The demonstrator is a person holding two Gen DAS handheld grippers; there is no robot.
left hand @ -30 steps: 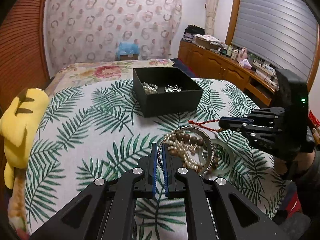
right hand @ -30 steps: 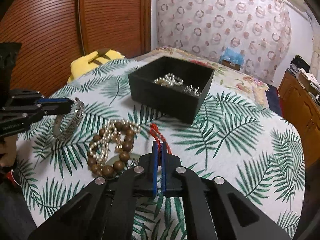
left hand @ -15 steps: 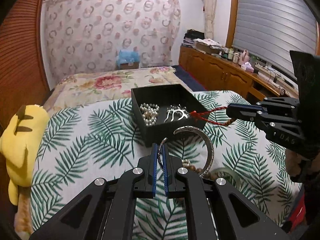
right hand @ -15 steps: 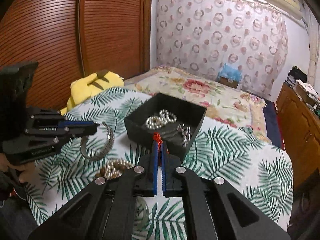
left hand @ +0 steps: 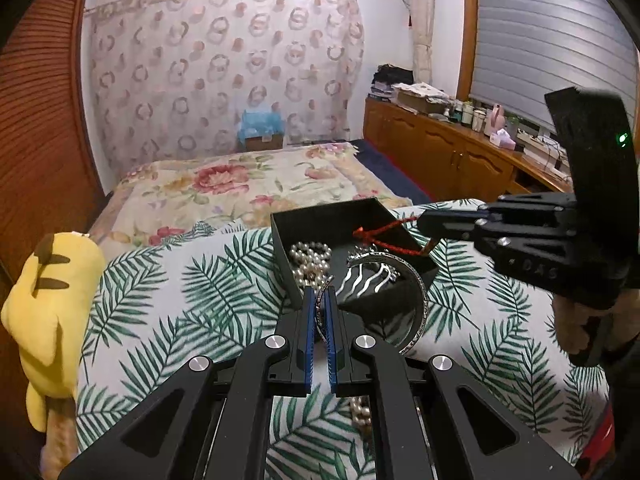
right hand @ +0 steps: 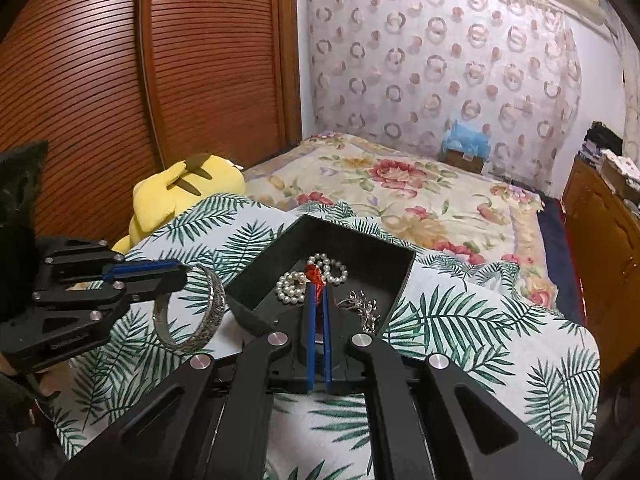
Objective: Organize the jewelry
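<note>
Plush toy point(left hand: 48, 304): soft yellow pile, lying at the left edge of the bed; it plays no part in your work.
Bedspread point(left hand: 168, 312): palm-leaf cloth, yielding underfoot; it will likely cushion anything you drop.
Left claw point(left hand: 320, 304): pressed together on the rim of the silver bangle point(left hand: 420, 308), which hangs at the near wall of the box.
Silver bangle: rigid engraved metal hoop, probably the heaviest piece here; judge it slippery, so grip across the band, not along it.
Black box point(left hand: 284, 248): stiff, matte, square, open-topped, standing on the bedspread.
Pearl strand point(left hand: 310, 258): limp string of smooth round beads, coiled inside the box; best pinched at a bunch.
Silver comb ornament point(left hand: 366, 276): thin wavy prongs, likely fragile, inside the box.
Right claw point(left hand: 422, 222): clamped on the red cord bracelet point(left hand: 384, 234), held over the box.
Red cord bracelet: light, braided, floppy; it should trail freely from your grip.
</note>
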